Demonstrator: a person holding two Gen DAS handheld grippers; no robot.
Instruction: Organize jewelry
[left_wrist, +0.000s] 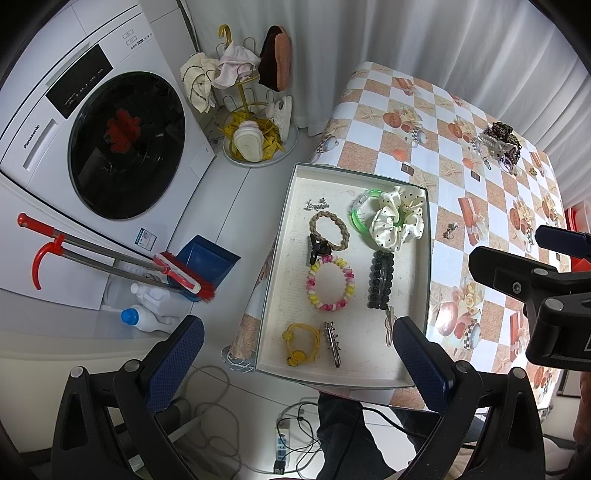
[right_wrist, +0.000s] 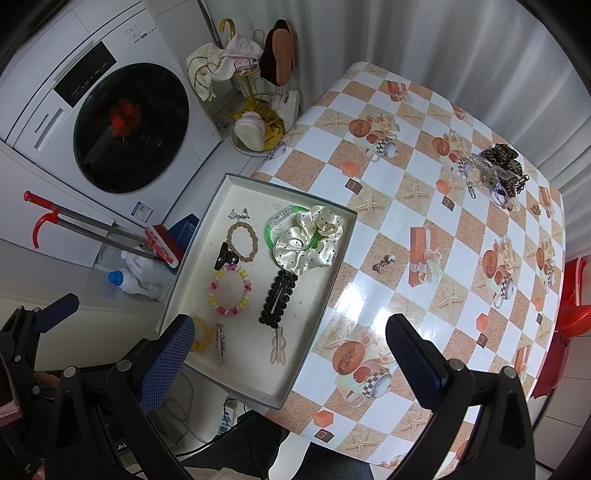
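Both grippers, left (left_wrist: 297, 363) and right (right_wrist: 290, 356), hang spread and empty above the tray (left_wrist: 291, 236) of jewelry at the table's (right_wrist: 388, 206) left edge, while only the right view fully shows the earring (right_wrist: 384, 263) beside it.

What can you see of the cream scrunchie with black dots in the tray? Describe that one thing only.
The scrunchie is glossy, satin-like cream fabric scattered with small black dots, gathered into loose ruffled folds around a ring. It lies flat in the far right corner of the shallow white tray, close to the rim. It overlaps the green translucent bangle, which passes under its folds. The black beaded clip sits just below it. No gripper touches it.
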